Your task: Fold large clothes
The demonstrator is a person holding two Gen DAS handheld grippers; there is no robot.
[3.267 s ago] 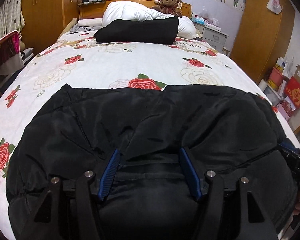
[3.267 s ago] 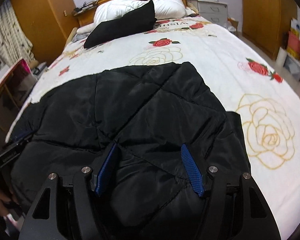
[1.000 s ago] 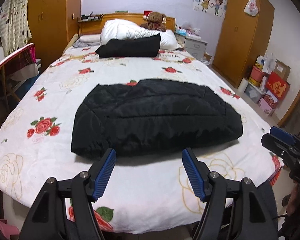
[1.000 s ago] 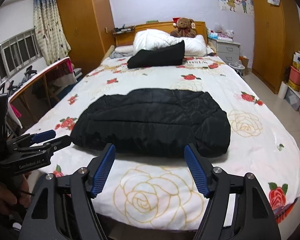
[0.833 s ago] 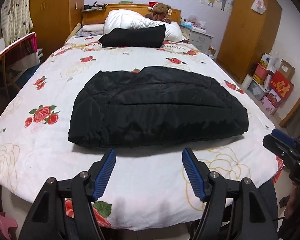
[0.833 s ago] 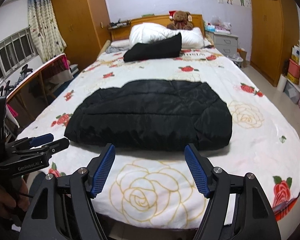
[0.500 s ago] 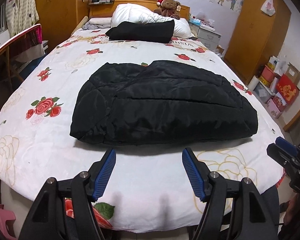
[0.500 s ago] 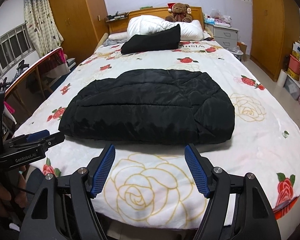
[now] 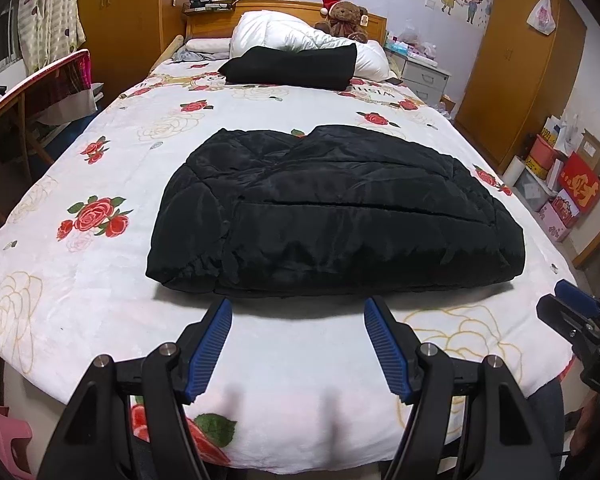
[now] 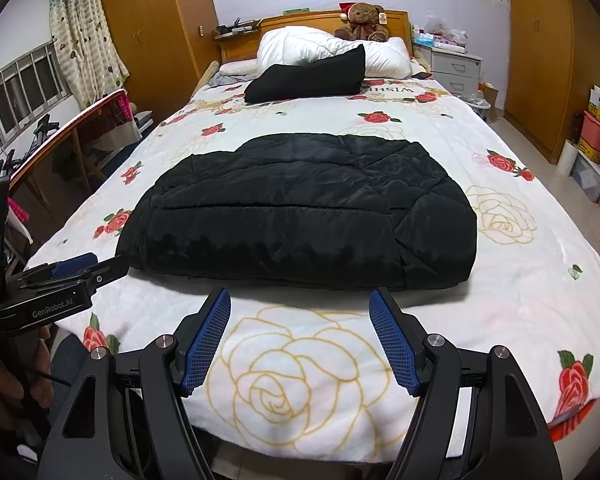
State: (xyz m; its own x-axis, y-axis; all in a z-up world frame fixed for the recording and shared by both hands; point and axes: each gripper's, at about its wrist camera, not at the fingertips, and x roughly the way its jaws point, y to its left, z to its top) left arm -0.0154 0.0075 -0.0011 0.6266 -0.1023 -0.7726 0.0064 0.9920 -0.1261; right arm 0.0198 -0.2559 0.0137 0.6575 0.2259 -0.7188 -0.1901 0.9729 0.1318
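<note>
Left wrist view: left gripper (image 9: 298,312), blue pads (image 9: 210,346) spread wide, nothing between them, held over the near edge of the bed (image 9: 80,280) — just short of the jacket (image 9: 332,216). Jacket: black, quilted, folded into a broad bundle, lying flat across the middle of the floral bedspread, its long edge facing the grippers. Right gripper (image 9: 572,312) shows at the right margin of this view, off the bed's corner, apart from the jacket.

Right wrist view: right gripper (image 10: 300,304), pads (image 10: 394,346) likewise spread, empty, over a yellow rose print near the foot of the bed (image 10: 540,280); jacket (image 10: 300,208) just beyond the fingertips, not touched. Left gripper (image 10: 88,268) enters from the left, its tip close to the jacket's near left corner — contact seems unlikely, though the angle is poor.

Head of bed: white pillow (image 10: 324,50), a black folded item (image 10: 308,76) leaning on it, teddy bear (image 10: 362,20) against the headboard. Nightstand (image 10: 454,66) to the right, wardrobes (image 10: 540,52) beyond it.
</note>
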